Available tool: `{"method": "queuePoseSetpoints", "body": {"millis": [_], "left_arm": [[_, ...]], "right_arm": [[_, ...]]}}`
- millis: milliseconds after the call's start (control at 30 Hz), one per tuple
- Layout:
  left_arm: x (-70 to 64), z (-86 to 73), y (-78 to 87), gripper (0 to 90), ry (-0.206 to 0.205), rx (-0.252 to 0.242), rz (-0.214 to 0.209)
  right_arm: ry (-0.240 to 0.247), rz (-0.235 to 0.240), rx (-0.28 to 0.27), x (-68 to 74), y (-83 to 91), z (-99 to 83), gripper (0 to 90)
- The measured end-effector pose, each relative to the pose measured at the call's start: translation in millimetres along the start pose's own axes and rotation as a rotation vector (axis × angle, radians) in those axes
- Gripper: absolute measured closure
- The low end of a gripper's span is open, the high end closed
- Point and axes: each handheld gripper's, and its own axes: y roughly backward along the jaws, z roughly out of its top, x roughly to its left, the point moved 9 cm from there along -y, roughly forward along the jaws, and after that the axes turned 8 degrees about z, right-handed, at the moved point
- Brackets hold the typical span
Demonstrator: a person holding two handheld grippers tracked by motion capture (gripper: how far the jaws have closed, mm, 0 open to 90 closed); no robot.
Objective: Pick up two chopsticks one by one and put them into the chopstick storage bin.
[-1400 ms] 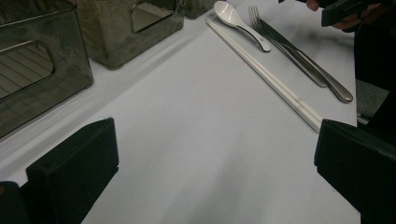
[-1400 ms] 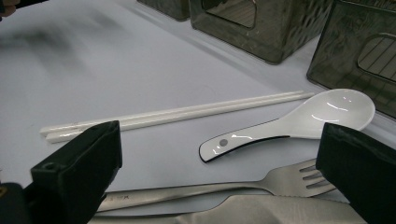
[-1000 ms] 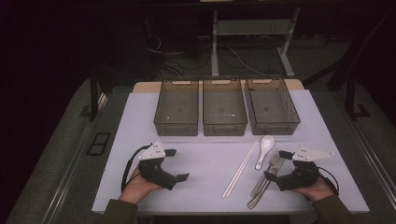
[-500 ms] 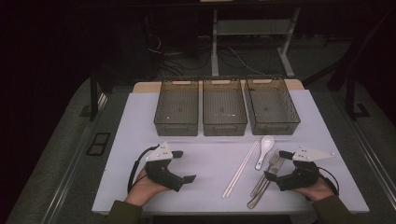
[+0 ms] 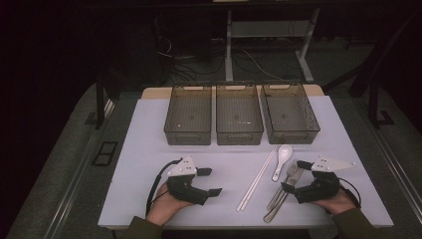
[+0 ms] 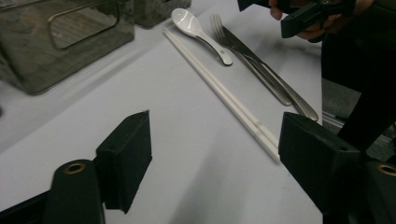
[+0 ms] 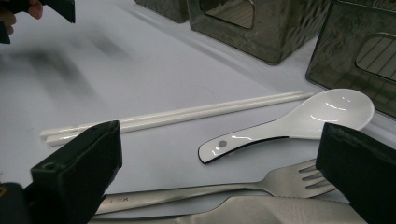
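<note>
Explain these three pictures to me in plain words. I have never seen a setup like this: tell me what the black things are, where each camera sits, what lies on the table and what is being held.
No robot here: a person sits at a white table and holds a hand tool with two black jaws in each hand. The left gripper and right gripper both stand open and hold nothing.

The high view looks down from above the person's side. The other two pictures come from small cameras riding on the grippers, so the black blocks at their bottom edge are that gripper's own jaws.

On the table lie a pair of white chopsticks, a white spoon, a metal fork and a metal knife, side by side near the right gripper. Behind them stand three empty dark bins in a row.
</note>
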Motion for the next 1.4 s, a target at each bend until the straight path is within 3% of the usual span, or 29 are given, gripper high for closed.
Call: {"method": "queuePoseSetpoints", "body": {"millis": [100,433,500,833,1067,1400], "left_arm": [[-7.8,1.1,-4.7,34.2,0.000,-0.002,-0.023],[-34.5,-6.1,-27.9,44.1,-0.065,0.059,-0.070],[-39.9,-7.4,-32.9,46.1,-0.056,0.060,-0.078],[-57.6,-20.8,-53.5,55.3,-0.131,0.144,-0.099],[-60.1,-27.3,-58.3,59.4,-0.155,0.183,-0.090],[-61.1,-29.9,-61.2,62.6,-0.174,0.194,-0.065]], "right_arm": [[-0.002,0.002,0.004,0.6,-0.4,-0.3,0.4],[0.004,0.000,0.007,0.8,0.0,-1.3,0.4],[0.002,-0.001,0.009,0.8,-0.3,-1.5,0.4],[0.003,0.000,0.007,0.8,-0.1,-1.4,0.4],[0.003,0.001,0.007,1.0,0.2,-1.4,0.4],[0.003,0.002,0.008,1.0,0.0,-1.4,0.4]]}}
